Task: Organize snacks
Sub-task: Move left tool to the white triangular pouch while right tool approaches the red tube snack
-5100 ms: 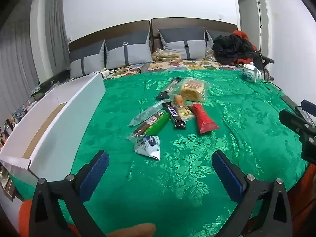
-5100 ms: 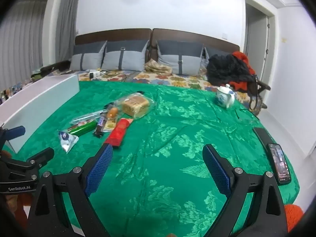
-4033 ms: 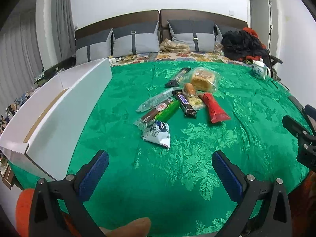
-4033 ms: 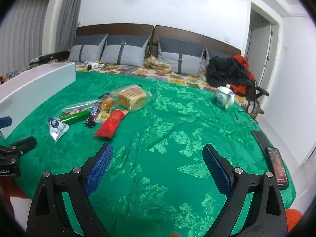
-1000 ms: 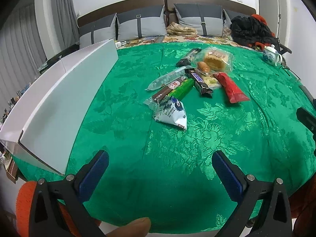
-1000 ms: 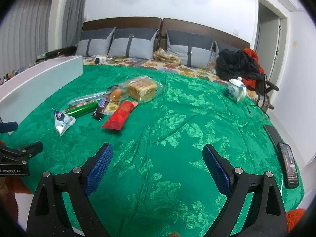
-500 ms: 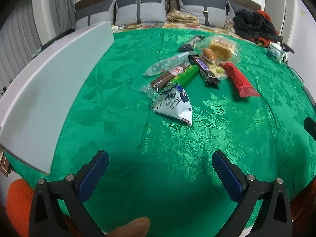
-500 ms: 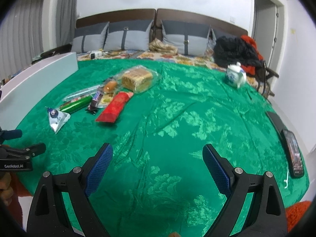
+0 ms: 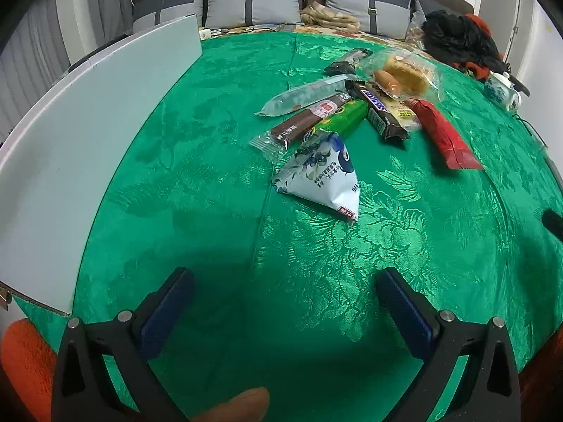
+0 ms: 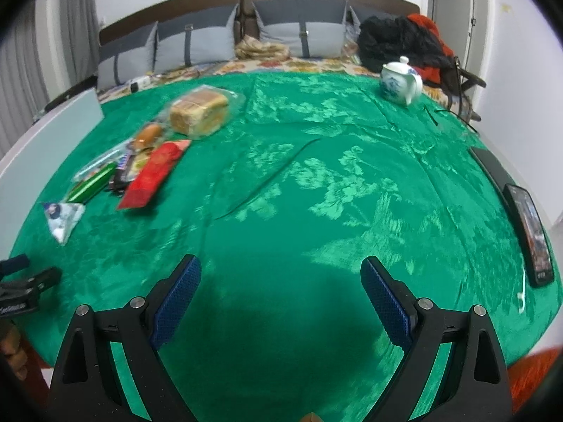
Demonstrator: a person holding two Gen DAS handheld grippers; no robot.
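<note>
The left tongs (image 9: 283, 302) hung with their blue pads wide apart and nothing between them, above the green cloth (image 9: 352, 263) spread over the bed. Just ahead of them lay the white triangular pouch (image 9: 322, 177), its tip touching a green packet (image 9: 339, 119) and a brown wafer bar (image 9: 309, 119). Behind those sat the rest of the snacks in one loose cluster — a clear wrapper (image 9: 306, 93), a Snickers bar (image 9: 378, 109), a red packet (image 9: 445, 135) and a bagged bread loaf (image 9: 404, 72). A white box (image 9: 88, 140) stood along the left edge of the cloth.

The right tongs (image 10: 280, 286) were likewise spread and empty, well apart from the cluster, which lay off to their left. A teapot (image 10: 401, 81) stood at the far side — and a phone (image 10: 529, 232) lay near the right edge.
</note>
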